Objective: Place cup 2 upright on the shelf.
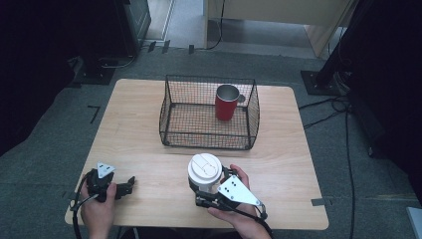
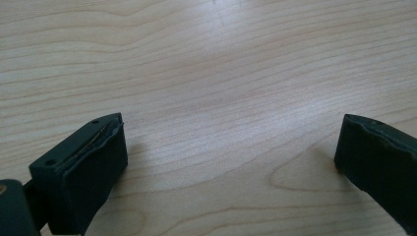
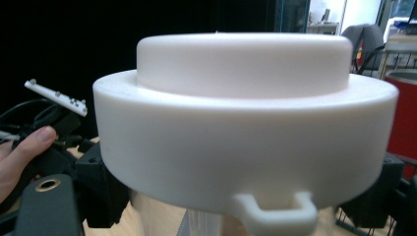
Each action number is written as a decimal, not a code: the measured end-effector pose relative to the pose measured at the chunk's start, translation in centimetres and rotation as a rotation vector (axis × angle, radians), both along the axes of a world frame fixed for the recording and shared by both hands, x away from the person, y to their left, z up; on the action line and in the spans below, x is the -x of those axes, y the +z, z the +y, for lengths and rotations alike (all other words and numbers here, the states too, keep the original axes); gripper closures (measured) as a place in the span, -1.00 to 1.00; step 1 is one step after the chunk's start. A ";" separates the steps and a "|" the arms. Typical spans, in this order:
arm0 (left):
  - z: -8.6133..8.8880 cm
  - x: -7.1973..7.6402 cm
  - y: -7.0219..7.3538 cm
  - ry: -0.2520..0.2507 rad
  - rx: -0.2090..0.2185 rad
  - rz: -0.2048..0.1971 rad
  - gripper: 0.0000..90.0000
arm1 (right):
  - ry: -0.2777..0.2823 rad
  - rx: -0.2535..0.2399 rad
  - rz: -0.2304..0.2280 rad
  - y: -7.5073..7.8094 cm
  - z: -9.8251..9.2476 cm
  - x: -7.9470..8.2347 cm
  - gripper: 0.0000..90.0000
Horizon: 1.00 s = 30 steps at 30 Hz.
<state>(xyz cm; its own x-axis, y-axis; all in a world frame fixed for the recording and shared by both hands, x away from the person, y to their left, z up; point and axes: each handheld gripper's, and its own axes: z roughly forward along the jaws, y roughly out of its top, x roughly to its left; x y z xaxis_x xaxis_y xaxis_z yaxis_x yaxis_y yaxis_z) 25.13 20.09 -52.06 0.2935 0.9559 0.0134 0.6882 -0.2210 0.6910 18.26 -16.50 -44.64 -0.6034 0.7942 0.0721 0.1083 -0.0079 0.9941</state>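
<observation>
The tabletop [image 1: 144, 139] is carrying everything you are working with, and the wire basket [image 1: 209, 113] is sitting at its far middle, well apart from your hands. A red mug [image 1: 226, 103] is standing upright in the basket's right rear part, taking up room there.

Nearer to you, the white-lidded cup [image 1: 204, 172] is standing close to the front edge, just right of centre. You are holding your right gripper [image 1: 211, 191] around it below the lid; in the right gripper view its jaws are sitting on either side of the body under the lid [image 3: 243, 123], so it looks to be gripping the cup, though the contact itself is hidden by the lid's overhang.

Your left gripper [image 1: 130, 183] is resting low over bare wood at the front left, its jaws standing wide apart with nothing between them.

If the basket is where this cup is heading, the risks are these. The grip is sitting high, right under the lid, so a squeeze could be popping the lid loose or denting the wall. A tilt while lifting could be spilling whatever is inside. Coming in low, you could be catching the basket's front wall, and setting down too far right could be knocking the mug.
</observation>
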 end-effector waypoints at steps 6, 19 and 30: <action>0.0 0.0 0.0 0.001 0.001 -0.001 -1.00 | -0.012 -0.003 -0.020 1.2 0.4 -0.7 -0.65; 0.0 0.0 0.0 0.000 0.000 0.001 -1.00 | -0.036 -0.002 -0.059 3.2 1.3 -2.3 -0.65; 0.0 0.0 0.0 0.000 -0.001 0.002 -1.00 | -0.050 -0.003 -0.084 4.9 2.0 -4.1 -0.65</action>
<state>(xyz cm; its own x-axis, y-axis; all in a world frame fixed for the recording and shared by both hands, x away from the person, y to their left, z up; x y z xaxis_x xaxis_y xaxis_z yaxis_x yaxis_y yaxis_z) 25.13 20.10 -52.04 0.2939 0.9557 0.0135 0.6895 -0.2218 0.6895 22.31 -14.53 -39.77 -0.5669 0.8234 0.0248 0.0237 -0.0138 0.9996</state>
